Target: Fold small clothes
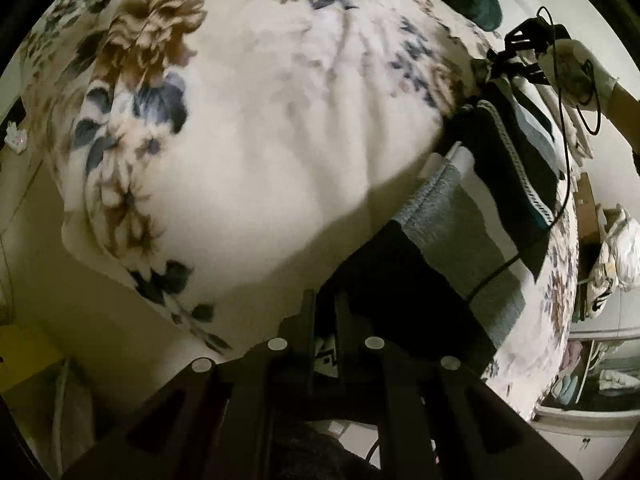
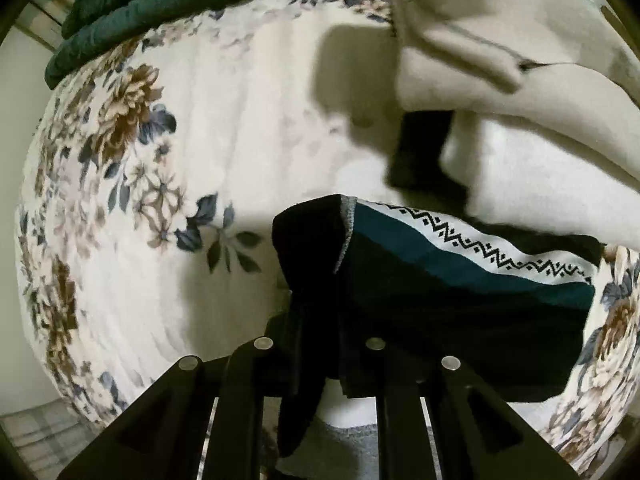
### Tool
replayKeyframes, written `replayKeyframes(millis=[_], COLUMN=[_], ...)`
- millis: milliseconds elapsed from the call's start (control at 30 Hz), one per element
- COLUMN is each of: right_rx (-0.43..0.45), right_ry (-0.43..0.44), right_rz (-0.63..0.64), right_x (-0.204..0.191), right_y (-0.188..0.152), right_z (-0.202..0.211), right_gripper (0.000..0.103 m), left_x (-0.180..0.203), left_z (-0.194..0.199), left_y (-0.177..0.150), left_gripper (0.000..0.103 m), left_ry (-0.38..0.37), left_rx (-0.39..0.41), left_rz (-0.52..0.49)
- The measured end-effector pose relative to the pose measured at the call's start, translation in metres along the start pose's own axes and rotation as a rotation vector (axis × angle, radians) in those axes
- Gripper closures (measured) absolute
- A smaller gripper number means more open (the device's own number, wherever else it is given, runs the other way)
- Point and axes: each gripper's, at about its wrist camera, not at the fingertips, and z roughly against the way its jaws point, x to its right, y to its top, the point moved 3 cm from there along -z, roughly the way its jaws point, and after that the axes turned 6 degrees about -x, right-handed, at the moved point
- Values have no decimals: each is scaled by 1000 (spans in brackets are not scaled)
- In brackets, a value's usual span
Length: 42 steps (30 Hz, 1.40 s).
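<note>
Both tongs are clamped on the dark patterned garment (image 2: 460, 280) lying on the floral blanket (image 2: 200, 152) — left gripper (image 1: 325, 312) and right gripper (image 2: 320, 320) at opposite ends — so the fold seems about to begin, calling for one end carried over.

Dark sock (image 2: 460, 292), teal and white zigzag bands, stretched flat across floral blanket (image 2: 240, 140)

The floral blanket (image 1: 248, 128) lay wide and bare to the left, giving free passage. To the right, the striped sock (image 2: 460, 276), the dangling black cable (image 1: 564, 152) and the dark green quilt (image 2: 132, 8) behind blocked the way.
</note>
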Motion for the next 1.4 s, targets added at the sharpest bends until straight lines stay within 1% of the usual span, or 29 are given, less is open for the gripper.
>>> replayKeyframes(millis=[33,67,133,200,233,267,300,333,367,400,500,533,567,633,700,767,833,867,933,1000,1033,1133,1200,1233,1267,1300,1333,1367,1400], right_rx=[-2,-6,-30,-45,-53,-59,-63,-55,-48,-42,-39,-32,-26,-4,21,45,65,78,100,114,120,128,105,94,79,65,52,53,73], right_ry=[-7,-10,10,56,100,144,185,224,244,260,301,304,305,313,322,344,365,379,426,469,493,578,582,581,582,572,546,521,475], right_rz=[3,8,13,16,21,26,29,31,32,35,16,2,-3,-29,-75,-134,-195,-223,-272,-323,-344,-389,-382,-369,-344,-314,-273,-247,-228], right_x=[-2,-4,-4,-1,2,6,11,19,25,35,68,83,95,125,155,186,212,222,240,254,260,269,268,266,261,256,250,246,244], right_y=[0,0,0,-3,-7,-14,-24,-38,-49,-66,-114,-129,-140,-159,-166,-164,-153,-145,-123,-99,-87,-51,-27,-17,-9,-3,2,4,6], right_z=[-4,-8,-11,-6,0,8,18,30,38,49,71,77,81,88,89,85,78,74,64,53,48,34,22,16,11,7,3,2,3], right_gripper=[89,89,85,72,66,57,48,43,38,34,29,29,29,29,29,29,29,29,29,29,29,29,29,29,34,55,68,90,94], left_x=[-2,-4,-6,-8,-8,-7,-6,-3,1,4,27,41,49,79,108,143,180,189,218,237,251,282,299,304,310,315,318,321,323], left_z=[-4,-6,-6,0,7,12,18,26,36,41,63,67,69,67,59,44,20,12,-20,-44,-61,-94,-114,-121,-128,-136,-138,-141,-144], left_y=[1,3,4,7,9,11,14,16,20,24,46,59,67,98,131,170,212,226,265,292,310,341,355,360,364,367,368,370,371], left_gripper=[96,93,91,85,79,69,63,54,49,48,44,40,40,39,39,39,39,39,39,39,39,39,39,39,41,42,49,84,92], left_ry=[-1,-9,-25,-13,-19,-27,-31,-34,-40,-41,-70,-88,-99,-118,-147,-183,-177,-177,-176,-176,-173,-160,-156,-147,-130,-118,-115,-116,-116], left_rx=[-14,-28,-52,-69,-77,-76,-72,-65,-56,-49,-18,-7,1,26,45,73,98,97,72,49,33,-2,-43,-57,-69,-70,-67,-65,-73], left_rz=[-3,-2,-3,2,11,18,23,25,23,23,1,-23,-40,-92,-140,-203,-269,-284,-307,-312,-319,-348,-376,-389,-402,-423,-436,-448,-464])
